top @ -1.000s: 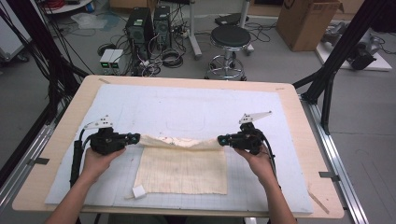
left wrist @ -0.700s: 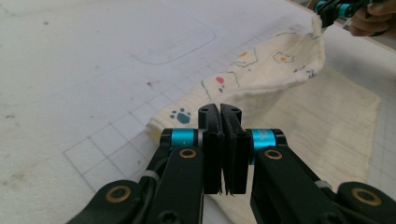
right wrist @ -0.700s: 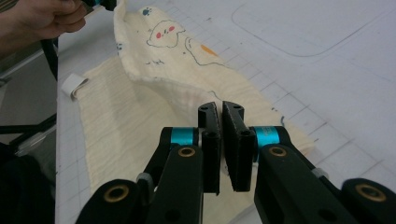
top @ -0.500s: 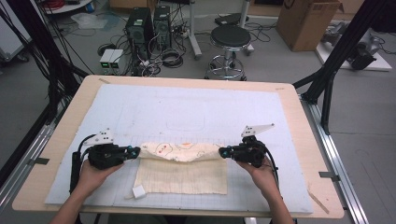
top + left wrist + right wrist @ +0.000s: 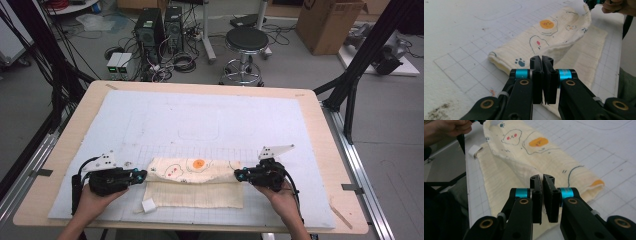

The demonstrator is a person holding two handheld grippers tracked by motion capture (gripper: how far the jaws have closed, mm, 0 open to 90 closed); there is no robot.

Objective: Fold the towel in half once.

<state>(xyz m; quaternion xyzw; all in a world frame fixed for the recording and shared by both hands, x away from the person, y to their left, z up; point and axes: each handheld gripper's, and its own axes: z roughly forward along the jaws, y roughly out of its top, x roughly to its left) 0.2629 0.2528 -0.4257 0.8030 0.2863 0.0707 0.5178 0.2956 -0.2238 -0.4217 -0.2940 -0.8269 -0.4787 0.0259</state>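
A cream cloth printed with small cartoons lies on the white grid mat, its far part folded back over the near part. My left gripper is shut on the cloth's left corner, and its jaws stand pressed together in the left gripper view. My right gripper is shut on the right corner, its jaws almost touching in the right gripper view. The folded layer sags between the two grippers. A white tag sticks out at the cloth's near left corner.
The mat covers most of a wooden table. A thin wooden stick lies near the table's front right corner. Beyond the far edge are a stool, computer cases and a cardboard box on the floor.
Both grippers have moved toward the person and lower, drawing the held edge of the cloth over its near part. The fold now lies flatter on the mat.
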